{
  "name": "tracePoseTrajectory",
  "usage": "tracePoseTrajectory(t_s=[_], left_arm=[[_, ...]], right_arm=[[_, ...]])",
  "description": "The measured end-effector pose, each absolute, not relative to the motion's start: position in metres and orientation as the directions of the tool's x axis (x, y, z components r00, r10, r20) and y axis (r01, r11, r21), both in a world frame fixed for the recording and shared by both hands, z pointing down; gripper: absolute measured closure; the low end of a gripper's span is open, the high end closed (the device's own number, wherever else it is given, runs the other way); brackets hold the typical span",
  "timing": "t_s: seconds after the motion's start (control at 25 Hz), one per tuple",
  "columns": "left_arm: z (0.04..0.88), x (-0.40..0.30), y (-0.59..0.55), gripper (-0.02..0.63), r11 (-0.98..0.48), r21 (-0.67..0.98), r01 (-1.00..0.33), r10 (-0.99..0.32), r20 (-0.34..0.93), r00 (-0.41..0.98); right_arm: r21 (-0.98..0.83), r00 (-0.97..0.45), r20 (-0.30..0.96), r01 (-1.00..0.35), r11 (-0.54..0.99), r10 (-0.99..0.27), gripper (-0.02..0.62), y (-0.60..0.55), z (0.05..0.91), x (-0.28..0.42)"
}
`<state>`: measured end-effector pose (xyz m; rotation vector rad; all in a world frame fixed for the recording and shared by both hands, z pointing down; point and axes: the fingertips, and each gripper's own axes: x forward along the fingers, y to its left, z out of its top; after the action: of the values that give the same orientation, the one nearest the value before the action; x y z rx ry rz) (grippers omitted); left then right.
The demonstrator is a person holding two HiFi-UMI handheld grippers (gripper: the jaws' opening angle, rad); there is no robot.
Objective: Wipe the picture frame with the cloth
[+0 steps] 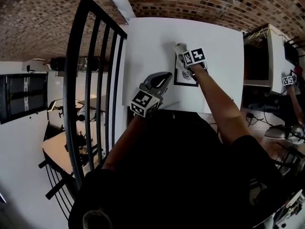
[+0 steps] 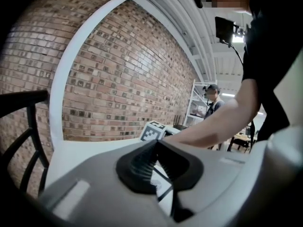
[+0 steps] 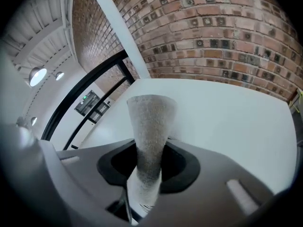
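Note:
A small black picture frame (image 1: 185,78) with a white mat hangs on the white wall panel (image 1: 147,46). My right gripper (image 1: 182,56) is at the frame's top left corner, shut on a grey cloth (image 1: 180,48) that sticks up past its jaws against the wall. In the right gripper view the cloth (image 3: 149,131) stands clamped between the jaws of that gripper (image 3: 149,157). My left gripper (image 1: 164,76) hangs lower left of the frame, shut, holding nothing. In the left gripper view its jaws (image 2: 156,145) meet, with a bit of the frame (image 2: 163,189) behind them.
A black metal railing (image 1: 95,80) runs down the left of the wall panel, and brick wall (image 1: 190,1) lies above. A desk with a monitor (image 1: 259,56) stands at the right, where another person's arm holds a marker cube (image 1: 289,80). A person (image 2: 213,103) stands by shelves.

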<state>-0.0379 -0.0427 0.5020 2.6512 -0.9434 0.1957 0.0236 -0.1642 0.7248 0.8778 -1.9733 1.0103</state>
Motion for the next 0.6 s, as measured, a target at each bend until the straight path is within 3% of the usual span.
tracePoseTrajectory(t_s=[0.6], left_arm=[[0.512, -0.055, -0.043, 0.606, -0.716, 0.273, -0.642, -0.593, 0.246, 0.766]], right_arm=[[-0.365, -0.456, 0.883, -0.816, 0.449, -0.111, 0.480, -0.134, 0.756, 0.012]])
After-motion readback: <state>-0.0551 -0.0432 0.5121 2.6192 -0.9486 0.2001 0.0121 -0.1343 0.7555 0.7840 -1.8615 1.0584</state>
